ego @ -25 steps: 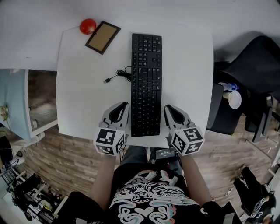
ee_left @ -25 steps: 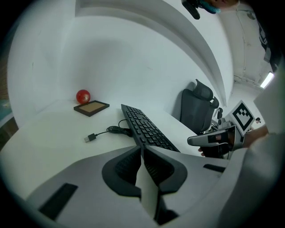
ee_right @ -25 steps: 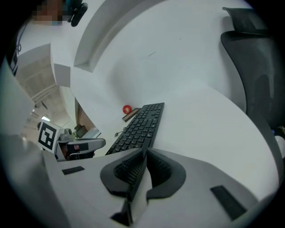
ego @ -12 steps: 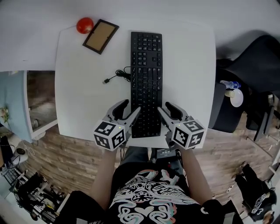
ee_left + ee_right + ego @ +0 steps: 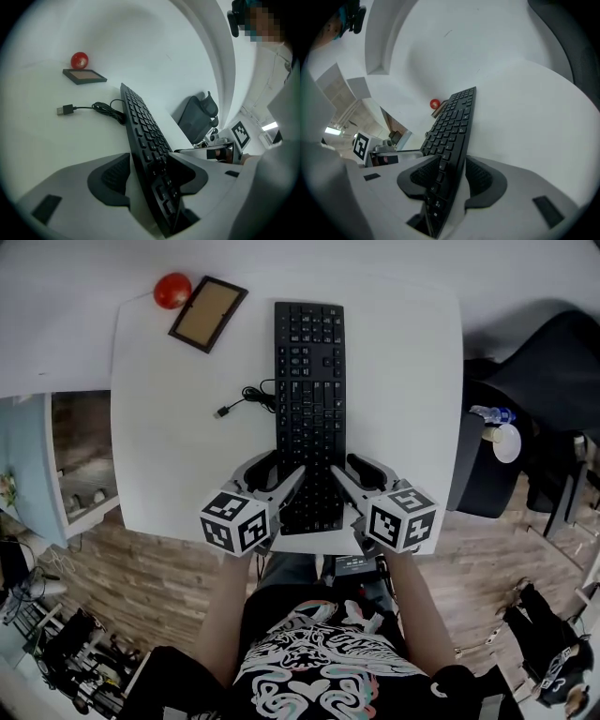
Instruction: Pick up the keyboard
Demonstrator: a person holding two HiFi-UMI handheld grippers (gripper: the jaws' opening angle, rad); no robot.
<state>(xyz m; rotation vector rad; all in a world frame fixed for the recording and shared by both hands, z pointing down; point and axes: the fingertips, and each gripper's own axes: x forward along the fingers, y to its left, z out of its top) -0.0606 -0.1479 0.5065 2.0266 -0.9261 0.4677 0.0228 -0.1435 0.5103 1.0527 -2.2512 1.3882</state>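
Observation:
A black keyboard (image 5: 309,381) lies lengthwise on the white table (image 5: 187,456), its near end at the front edge. My left gripper (image 5: 277,472) straddles the keyboard's near left edge. Its jaws have just been opening, and the edge stands between them with a gap at the outer pad (image 5: 112,173). My right gripper (image 5: 352,470) straddles the near right edge in the same way; its jaws have also just been opening around the keyboard (image 5: 454,122). In the left gripper view the keyboard (image 5: 140,117) runs away from between the jaws.
The keyboard's coiled cable (image 5: 246,397) with its USB plug lies left of it. A red ball (image 5: 172,290) and a small brown picture frame (image 5: 207,313) sit at the far left corner. A black chair (image 5: 553,362) and a bottle (image 5: 492,414) stand right of the table.
Both grippers were shut beside the keyboard's near end a second ago. They have since opened and moved inward, so each now has a long edge between its jaws.

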